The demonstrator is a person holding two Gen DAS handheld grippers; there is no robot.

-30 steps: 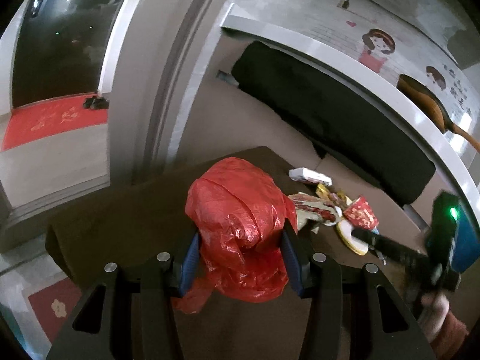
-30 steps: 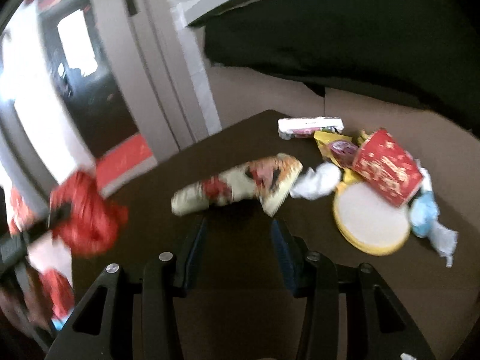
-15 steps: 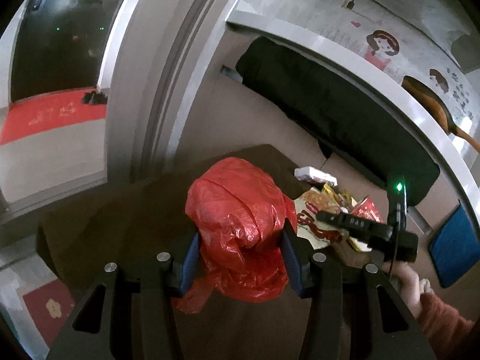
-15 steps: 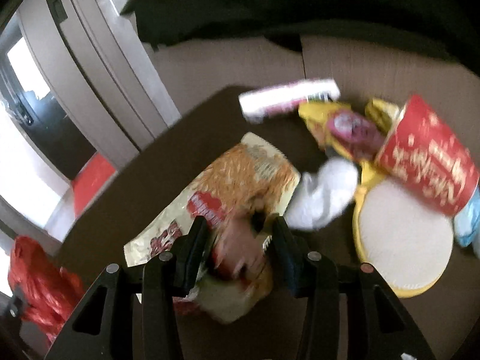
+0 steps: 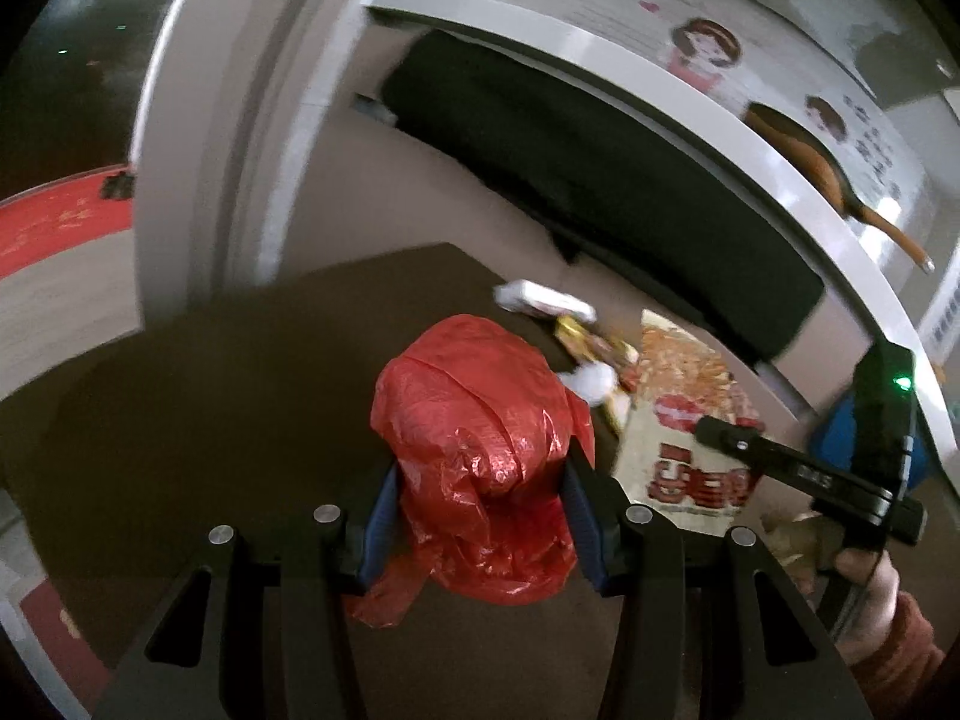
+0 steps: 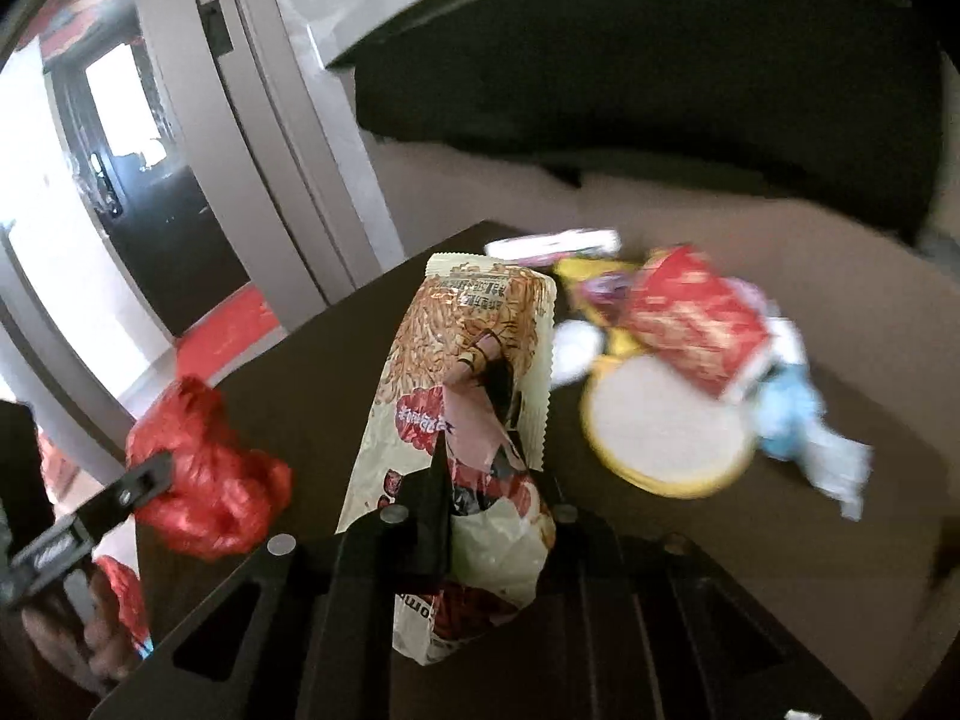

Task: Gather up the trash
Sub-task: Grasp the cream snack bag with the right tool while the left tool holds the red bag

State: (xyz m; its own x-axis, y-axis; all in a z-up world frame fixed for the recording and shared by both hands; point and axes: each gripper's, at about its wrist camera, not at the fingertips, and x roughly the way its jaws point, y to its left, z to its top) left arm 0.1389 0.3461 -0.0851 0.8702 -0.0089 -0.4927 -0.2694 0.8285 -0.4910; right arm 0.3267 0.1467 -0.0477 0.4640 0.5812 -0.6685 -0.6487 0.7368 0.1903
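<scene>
My left gripper (image 5: pixel 480 483) is shut on a crumpled red plastic bag (image 5: pixel 480 414), held above the dark brown table (image 5: pixel 210 396). In the right wrist view the bag (image 6: pixel 204 480) and left gripper (image 6: pixel 150 474) show at the lower left. My right gripper (image 6: pixel 492 498) has its jaws closing tight on a cream snack wrapper (image 6: pixel 474 330) with orange and red print. The wrapper is pinched between the pads and stands up off the table. The left wrist view shows the wrapper (image 5: pixel 678 414) and right gripper (image 5: pixel 720 438) just right of the bag.
More trash lies at the table's far end: a red paper cup (image 6: pixel 696 324), a yellow-rimmed round lid (image 6: pixel 660 438), a white tissue (image 6: pixel 573 354), a blue-white wrapper (image 6: pixel 792 414) and a white pack (image 6: pixel 558 243). A black cushion (image 6: pixel 660 90) is behind; a doorway (image 6: pixel 150 192) is left.
My right gripper reached the snack wrapper, shut on it and raised it off the table. My left gripper, still holding the red bag, shifted toward the trash pile.
</scene>
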